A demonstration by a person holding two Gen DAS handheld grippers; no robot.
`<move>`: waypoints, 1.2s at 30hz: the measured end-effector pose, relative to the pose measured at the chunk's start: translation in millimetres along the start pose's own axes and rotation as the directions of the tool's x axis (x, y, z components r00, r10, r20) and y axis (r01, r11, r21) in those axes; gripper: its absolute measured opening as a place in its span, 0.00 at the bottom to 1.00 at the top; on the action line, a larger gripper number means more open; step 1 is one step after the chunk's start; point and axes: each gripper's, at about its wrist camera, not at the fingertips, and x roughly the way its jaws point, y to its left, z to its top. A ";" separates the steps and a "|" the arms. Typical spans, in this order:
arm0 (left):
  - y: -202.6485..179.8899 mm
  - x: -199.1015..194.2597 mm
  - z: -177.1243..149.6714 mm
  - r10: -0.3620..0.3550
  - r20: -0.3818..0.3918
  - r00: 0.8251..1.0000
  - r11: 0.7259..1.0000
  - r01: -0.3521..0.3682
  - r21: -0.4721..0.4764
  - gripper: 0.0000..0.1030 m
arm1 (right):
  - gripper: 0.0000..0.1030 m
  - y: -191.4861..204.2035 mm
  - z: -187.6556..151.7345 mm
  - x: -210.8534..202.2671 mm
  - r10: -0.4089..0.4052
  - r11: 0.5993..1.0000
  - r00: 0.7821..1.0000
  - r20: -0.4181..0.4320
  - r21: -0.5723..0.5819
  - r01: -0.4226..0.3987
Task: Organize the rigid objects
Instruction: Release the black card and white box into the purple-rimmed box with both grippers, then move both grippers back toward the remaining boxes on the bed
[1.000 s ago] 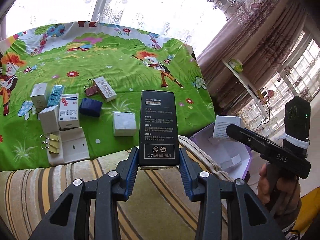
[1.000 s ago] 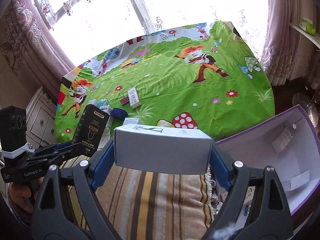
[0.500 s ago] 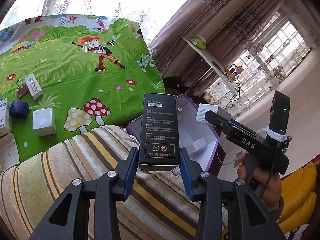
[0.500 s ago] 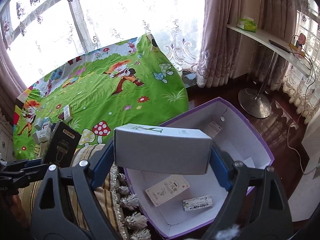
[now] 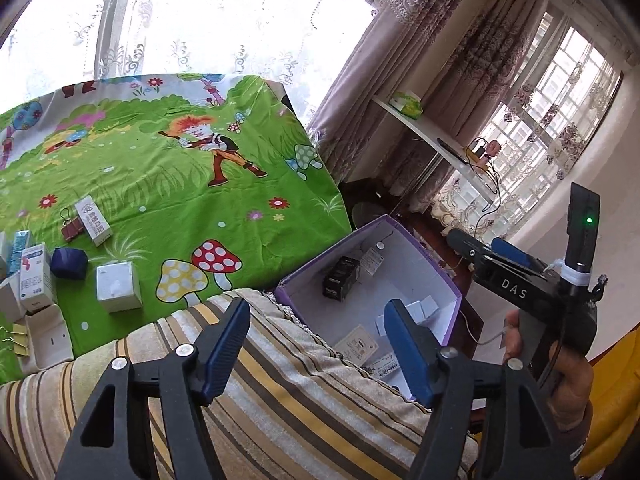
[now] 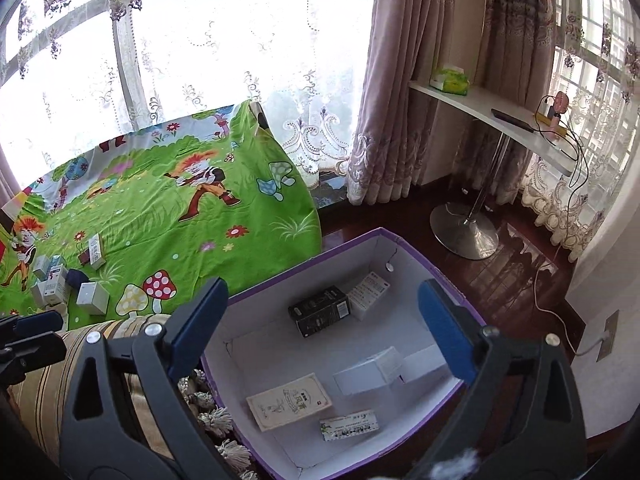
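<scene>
Both tongs are wide open and hold nothing: left (image 5: pixel 318 344), right (image 6: pixel 320 328). A black box (image 6: pixel 320 311) lies in the purple bin (image 6: pixel 440 270).

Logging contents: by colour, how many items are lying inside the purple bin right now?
Black box: 1
White boxes: 3, one behind the black box, two by the right wall
Beige flat packet: 1
Green-and-white packet: 1
Total in the purple bin: 6
</scene>
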 end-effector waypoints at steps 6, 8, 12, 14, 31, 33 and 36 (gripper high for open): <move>-7.7 -16.1 -0.2 0.066 0.140 0.988 0.991 -0.080 0.102 0.78 | 0.97 1.4 5.4 -12.3 0.028 0.999 0.997 0.072 0.022 -0.029; -8.8 -16.1 -1.0 0.072 0.140 0.987 0.989 -0.089 0.119 0.78 | 0.97 4.3 4.1 -16.8 0.041 0.999 0.993 0.111 0.024 -0.043; -4.6 -13.2 -0.3 0.075 0.086 0.993 0.989 -0.085 0.119 0.78 | 0.98 8.2 2.9 -15.8 0.153 0.987 0.984 0.093 0.028 -0.156; 0.8 -15.2 -1.3 0.069 0.084 0.994 0.991 -0.079 0.111 0.78 | 0.98 9.5 1.9 -14.1 0.193 0.979 0.978 0.077 0.045 -0.197; 96.3 -47.4 -11.5 0.167 0.073 0.983 0.981 -0.159 -0.108 0.69 | 0.98 53.2 -6.6 -15.4 0.344 0.939 0.939 0.022 -0.016 -0.343; 112.2 -51.8 -15.2 0.187 0.062 0.981 0.974 -0.176 -0.144 0.68 | 0.98 61.3 -6.5 -15.6 0.350 0.937 0.937 0.017 -0.029 -0.349; 135.6 -58.0 -20.9 0.205 0.035 0.978 0.960 -0.194 -0.202 0.68 | 0.98 73.7 -6.7 -15.7 0.369 0.929 0.930 0.002 -0.047 -0.368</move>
